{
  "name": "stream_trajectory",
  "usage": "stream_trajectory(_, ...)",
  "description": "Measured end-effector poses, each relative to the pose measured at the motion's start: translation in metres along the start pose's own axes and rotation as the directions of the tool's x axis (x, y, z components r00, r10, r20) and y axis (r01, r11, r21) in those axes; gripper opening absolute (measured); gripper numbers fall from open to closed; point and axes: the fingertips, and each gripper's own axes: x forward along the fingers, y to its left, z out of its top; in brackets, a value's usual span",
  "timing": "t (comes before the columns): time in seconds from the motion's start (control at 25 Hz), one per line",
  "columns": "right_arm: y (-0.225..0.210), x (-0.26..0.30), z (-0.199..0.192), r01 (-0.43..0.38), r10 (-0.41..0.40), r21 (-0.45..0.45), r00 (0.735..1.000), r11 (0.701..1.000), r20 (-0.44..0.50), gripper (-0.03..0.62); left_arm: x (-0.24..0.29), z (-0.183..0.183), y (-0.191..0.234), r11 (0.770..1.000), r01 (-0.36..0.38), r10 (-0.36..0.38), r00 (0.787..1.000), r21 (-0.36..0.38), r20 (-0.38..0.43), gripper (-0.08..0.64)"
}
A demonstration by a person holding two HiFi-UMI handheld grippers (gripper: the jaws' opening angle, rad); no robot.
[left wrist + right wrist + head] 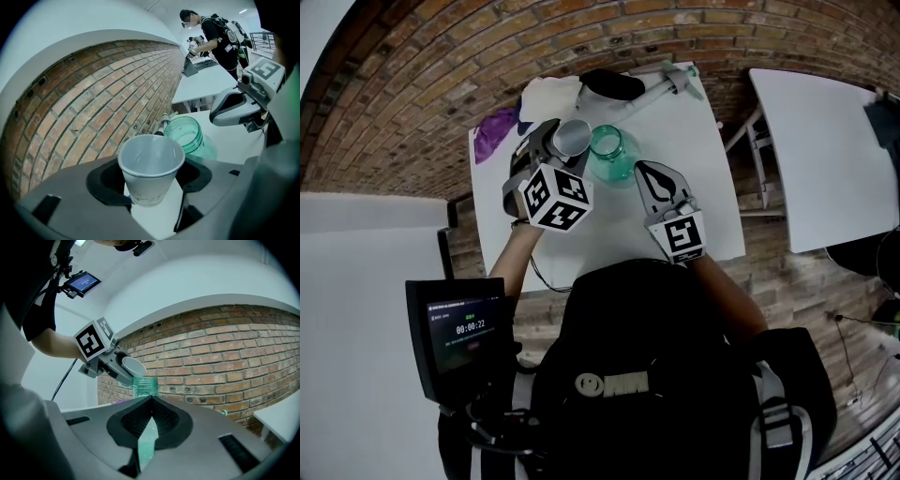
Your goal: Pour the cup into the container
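Head view: cup (572,138), clamped in left gripper (565,142), should be tipped squarely over the jar (614,153); right gripper (645,171) is held closed, empty, beside the jar.

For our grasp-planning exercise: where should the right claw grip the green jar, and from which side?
Probably round the body of the green jar, below its threaded neck, coming level from the right: it stands upright, and the cup crowds its left.

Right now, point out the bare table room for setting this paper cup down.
Bare: the white table right of the green glass jar, out to its right edge, and the near edge strip. Crowded: the far edge, with a purple cloth, a white cloth, a black object and a long white tool.
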Motion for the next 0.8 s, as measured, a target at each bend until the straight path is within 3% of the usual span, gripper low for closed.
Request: stream_trajectory(0.8, -0.0006, 0.0046, -0.0023, 0.0, 0.0, 0.012, 1.0, 1.0, -0.001, 0.0, 0.0008, 0.0036, -0.0022, 0.996, -0.033, 0.033, 0.999, 0.084, 0.004, 0.308)
